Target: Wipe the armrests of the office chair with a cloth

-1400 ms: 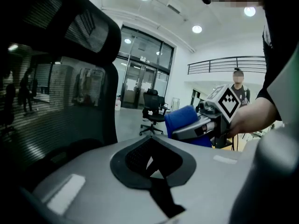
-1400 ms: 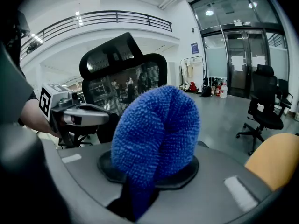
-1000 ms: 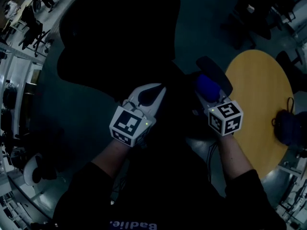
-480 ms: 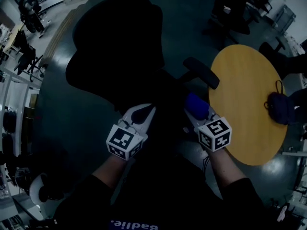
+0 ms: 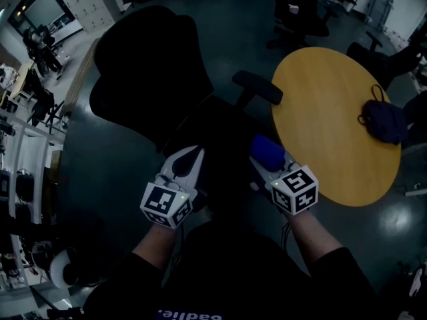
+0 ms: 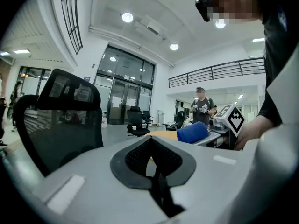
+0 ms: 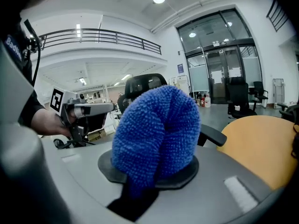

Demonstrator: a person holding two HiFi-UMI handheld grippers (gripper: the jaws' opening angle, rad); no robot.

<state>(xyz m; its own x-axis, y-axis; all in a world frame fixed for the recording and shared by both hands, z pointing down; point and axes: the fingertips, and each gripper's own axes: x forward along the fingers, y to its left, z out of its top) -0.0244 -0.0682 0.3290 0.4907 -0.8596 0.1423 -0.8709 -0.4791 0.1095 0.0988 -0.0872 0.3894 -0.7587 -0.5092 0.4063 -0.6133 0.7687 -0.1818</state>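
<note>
The black office chair (image 5: pixel 150 72) stands ahead of me, its right armrest (image 5: pixel 257 87) near the round table. My right gripper (image 5: pixel 265 159) is shut on a folded blue cloth (image 5: pixel 267 150), held in the air short of that armrest and apart from it. In the right gripper view the blue cloth (image 7: pixel 156 132) bulges between the jaws and hides part of the armrest (image 7: pixel 214 136). My left gripper (image 5: pixel 185 162) is shut and holds nothing, level with the right one, over the seat's front. In the left gripper view the chair's backrest (image 6: pixel 60 120) is at left and the cloth (image 6: pixel 192 132) at right.
A round yellow table (image 5: pixel 327 125) stands right of the chair, with a dark blue item (image 5: pixel 385 121) on its far side. Other office chairs (image 5: pixel 300 12) stand behind. A person (image 6: pixel 202 107) stands far off in the hall. Desks (image 5: pixel 30 79) line the left.
Both grippers have drawn back toward my body. The cloth, close against the armrest a second ago, is now clear of it. The chair and table sit farther up the view.
</note>
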